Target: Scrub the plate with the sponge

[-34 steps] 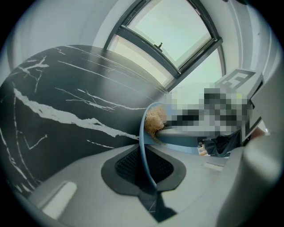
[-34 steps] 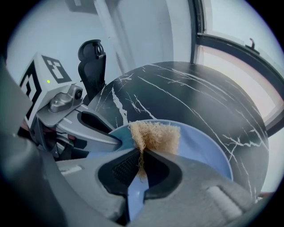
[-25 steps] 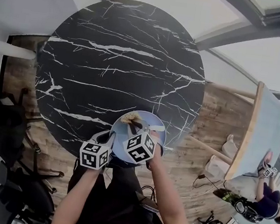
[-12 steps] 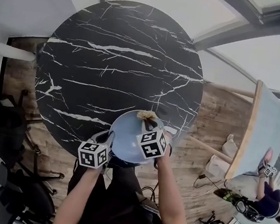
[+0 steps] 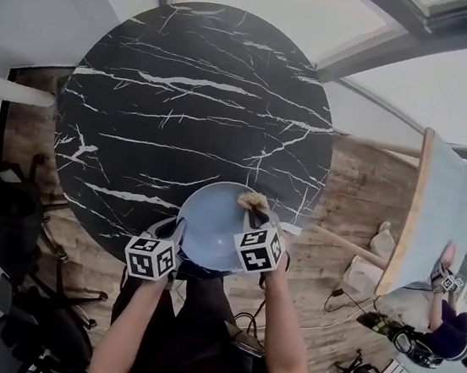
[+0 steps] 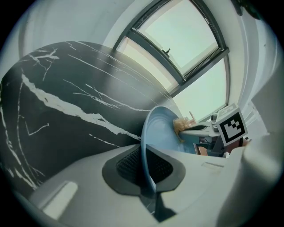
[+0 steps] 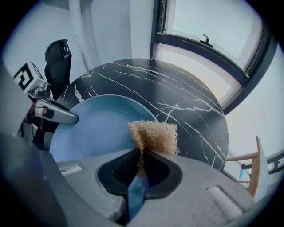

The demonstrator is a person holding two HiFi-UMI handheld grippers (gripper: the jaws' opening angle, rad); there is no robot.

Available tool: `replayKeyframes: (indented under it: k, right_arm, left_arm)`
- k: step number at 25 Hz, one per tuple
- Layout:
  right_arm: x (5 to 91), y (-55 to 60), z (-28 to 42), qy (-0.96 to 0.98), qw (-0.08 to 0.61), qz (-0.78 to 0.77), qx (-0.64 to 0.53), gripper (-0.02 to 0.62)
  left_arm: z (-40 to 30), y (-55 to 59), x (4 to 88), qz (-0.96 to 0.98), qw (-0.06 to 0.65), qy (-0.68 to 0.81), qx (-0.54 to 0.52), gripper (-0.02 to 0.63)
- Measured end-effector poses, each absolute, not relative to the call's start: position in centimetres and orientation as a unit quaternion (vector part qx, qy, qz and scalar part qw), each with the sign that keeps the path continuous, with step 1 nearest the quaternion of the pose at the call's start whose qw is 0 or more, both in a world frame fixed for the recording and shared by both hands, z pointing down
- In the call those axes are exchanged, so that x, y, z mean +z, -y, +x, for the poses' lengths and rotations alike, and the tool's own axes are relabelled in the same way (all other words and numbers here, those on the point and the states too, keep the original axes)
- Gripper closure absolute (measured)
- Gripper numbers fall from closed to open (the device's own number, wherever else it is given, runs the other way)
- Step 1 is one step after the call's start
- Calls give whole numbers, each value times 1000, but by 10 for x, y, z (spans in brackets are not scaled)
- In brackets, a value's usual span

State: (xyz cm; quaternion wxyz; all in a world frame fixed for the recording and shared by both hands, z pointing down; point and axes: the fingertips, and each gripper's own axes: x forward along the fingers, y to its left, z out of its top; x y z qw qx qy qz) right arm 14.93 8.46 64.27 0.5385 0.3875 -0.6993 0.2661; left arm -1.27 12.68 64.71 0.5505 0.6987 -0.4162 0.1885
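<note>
Step in hand: scrubbing pass over the round pale-blue plate [image 5: 210, 221], judged well under way; no soil visible on the face to gauge what remains.
Plate position: at the near edge of the round black, white-veined marble table [image 5: 184, 107], directly ahead of the person; contact of the far rim with the tabletop not determinable.
Left gripper [image 6: 148, 167]: pads clamped on the plate's near-left rim, seen edge-on between them; just closed a little tighter on it.
Right gripper [image 7: 141, 165]: pads pressed together on the near edge of the tan fibrous sponge [image 7: 153, 136], with the free part projecting ahead of them.
Sponge position: on the far-right part of the plate, overlapping the rim.
Stroke technique: hold the sponge face flat on the plate; lead with the fibre, never with the pads; work back toward the centre and left side in overlapping passes.
Pressure: firm but moderate; excess likely to lever the plate out of the left clamp or tip it off the table edge.
Counter-hold: hold the left clamp steady, with no roll of the rim during strokes.
Hazard: shallow pinch on the sponge edge; probable fold or slip-out under hard drag.
</note>
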Motion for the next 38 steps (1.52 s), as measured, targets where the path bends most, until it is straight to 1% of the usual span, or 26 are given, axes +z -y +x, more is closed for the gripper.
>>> replayKeyframes:
  k: [12,19,30,38]
  right_arm:
    - [643,-136,167,673,570,383,276,572]
    - [645,-170,161,662,585,362,298,572]
    - [648,-217,128,671,599,297,322,572]
    - [647,-235,95,691,590,255,330,572]
  left_arm:
    - [-12,-126,648,690,562,416,186,591]
    - [-12,-127,649,685,570,414,185,591]
    - [-12,-126,650,682,575,413,183,588]
    - [-12,-126,649,685,574,411,182,588]
